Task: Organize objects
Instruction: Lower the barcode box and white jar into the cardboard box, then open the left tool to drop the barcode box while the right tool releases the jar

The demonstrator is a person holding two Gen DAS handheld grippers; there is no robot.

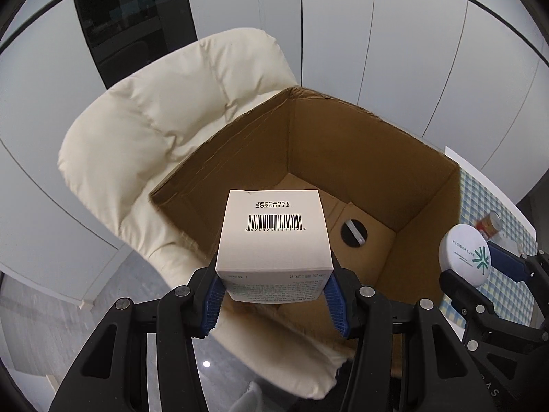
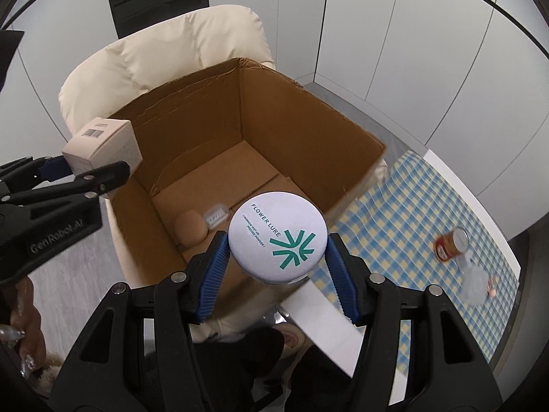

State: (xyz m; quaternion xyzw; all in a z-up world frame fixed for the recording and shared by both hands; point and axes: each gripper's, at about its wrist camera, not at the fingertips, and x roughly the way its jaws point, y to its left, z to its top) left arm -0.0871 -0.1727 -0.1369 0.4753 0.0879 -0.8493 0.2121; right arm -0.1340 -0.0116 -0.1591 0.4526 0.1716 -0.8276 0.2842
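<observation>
White wall panels stood behind a cream padded chair [image 1: 164, 130], and on its seat rested the open brown cardboard carton [image 2: 308, 130], placed there so that you could reach it from the worktop [image 2: 429, 213] with the blue and yellow checked cloth just beside it.

Your left hand-held gripper [image 1: 274, 295] was closed on the small white paper box with a barcode [image 1: 274, 237]; the blue pads pressed its two side faces near the bottom, so the box stayed upright over the near edge of the carton. Your right hand-held gripper [image 2: 278, 267] held the round white compact with the green star logo [image 2: 277, 237] by its rim, flat face up, above the near wall of the carton.

Inside the carton already lay a tan egg-shaped sponge [image 2: 190, 228] and a small clear case [image 2: 216, 215]. A small jar with a red label [image 2: 451, 242] lay on the cloth, well apart.

I judge both things were carried for dropping into the carton.
</observation>
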